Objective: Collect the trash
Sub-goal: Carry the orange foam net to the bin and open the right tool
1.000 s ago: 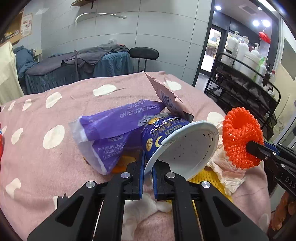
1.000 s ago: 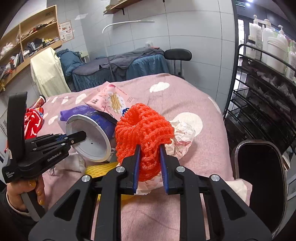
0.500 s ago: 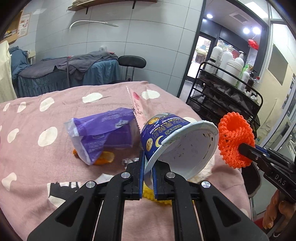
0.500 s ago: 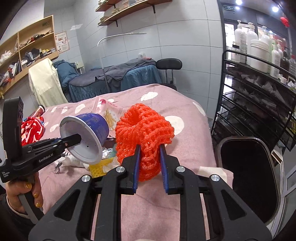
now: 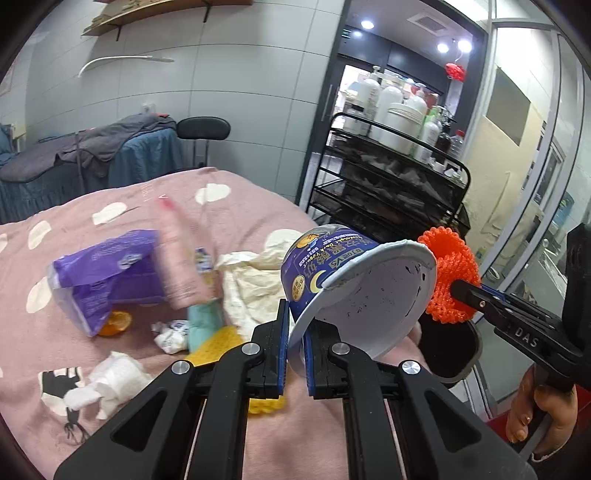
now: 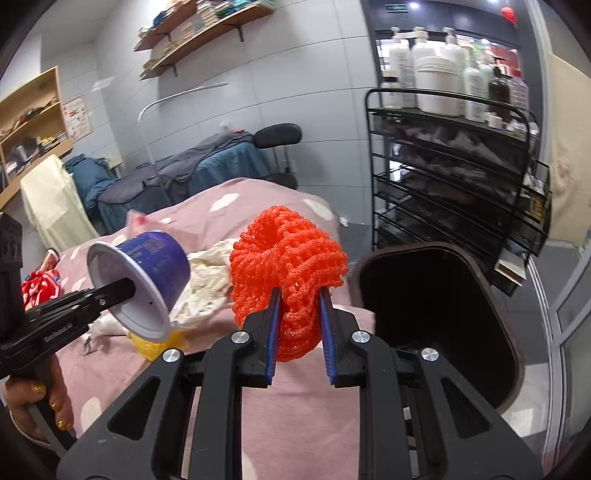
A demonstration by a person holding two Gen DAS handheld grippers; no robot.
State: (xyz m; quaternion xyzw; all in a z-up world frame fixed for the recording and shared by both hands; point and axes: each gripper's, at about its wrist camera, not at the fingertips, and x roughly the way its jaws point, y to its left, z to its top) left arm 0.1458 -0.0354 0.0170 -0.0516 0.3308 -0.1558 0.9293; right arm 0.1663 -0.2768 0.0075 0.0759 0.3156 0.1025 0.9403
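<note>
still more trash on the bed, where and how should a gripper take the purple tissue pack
Grip the purple tissue pack across its crumpled open end at the lower left, coming from above. It lies flat on the pink bedcover, and the soft film bunches there. A blurred pink packet crowds its right side.

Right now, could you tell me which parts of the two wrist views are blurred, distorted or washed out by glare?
Left wrist view: the pink snack packet is smeared by motion blur, the blue cup stays sharp, and ceiling spotlights flare. Right wrist view: crisp on the orange foam net and black bin; fisheye bends the black wire rack and darkens the corners.
</note>
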